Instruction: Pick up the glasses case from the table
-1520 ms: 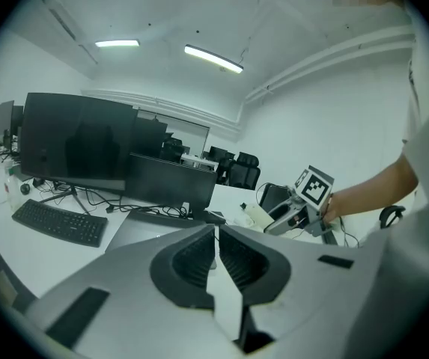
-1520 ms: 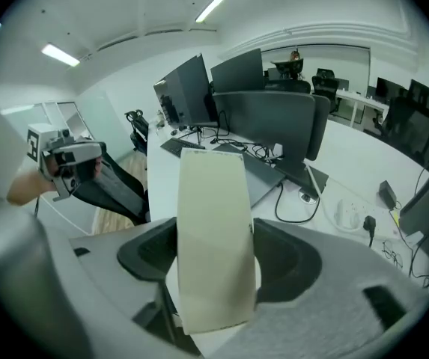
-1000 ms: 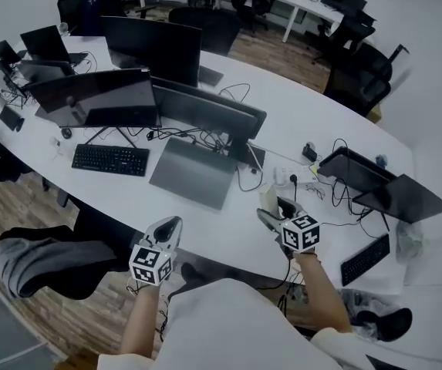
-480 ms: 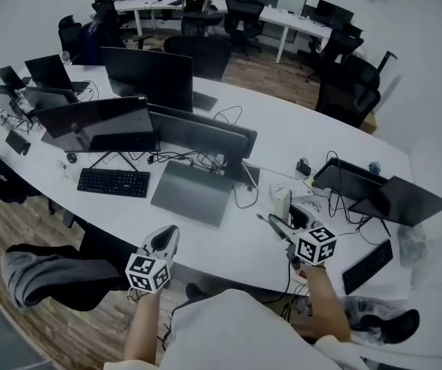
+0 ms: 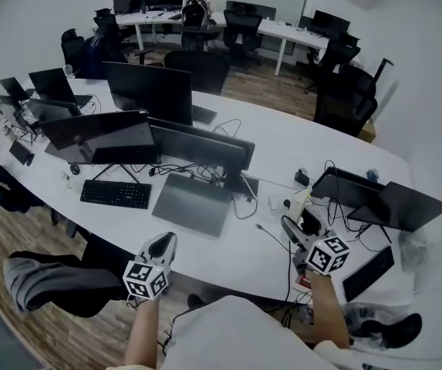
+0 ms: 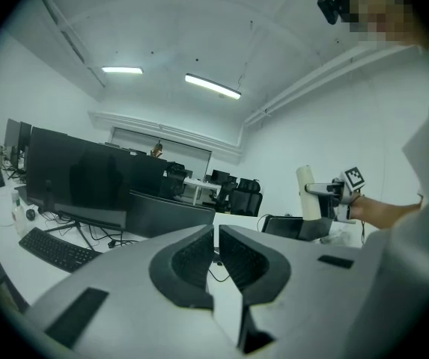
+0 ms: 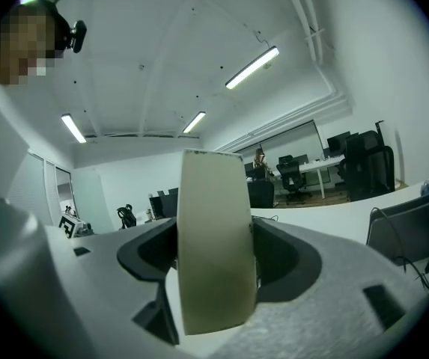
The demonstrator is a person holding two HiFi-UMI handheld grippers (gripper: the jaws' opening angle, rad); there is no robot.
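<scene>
A: Left gripper [image 6: 215, 236]?
B: Jaws all but together, nothing between them. It hangs just off the near edge of the table [image 5: 282, 141].
A: Right gripper [image 5: 298, 226]?
B: Clamped on the glasses case [image 7: 215, 253]. Case is cream, upright between the pads, sticks out past the jaw tips. Held in the air over the table's near edge, near a black keyboard [image 5: 367, 262].
A: Further back?
B: Closed laptop [image 5: 196, 203], second keyboard [image 5: 115, 193], then a row of dark monitors [image 5: 147, 91]. Office chairs [image 5: 352, 91] beyond the table.
</scene>
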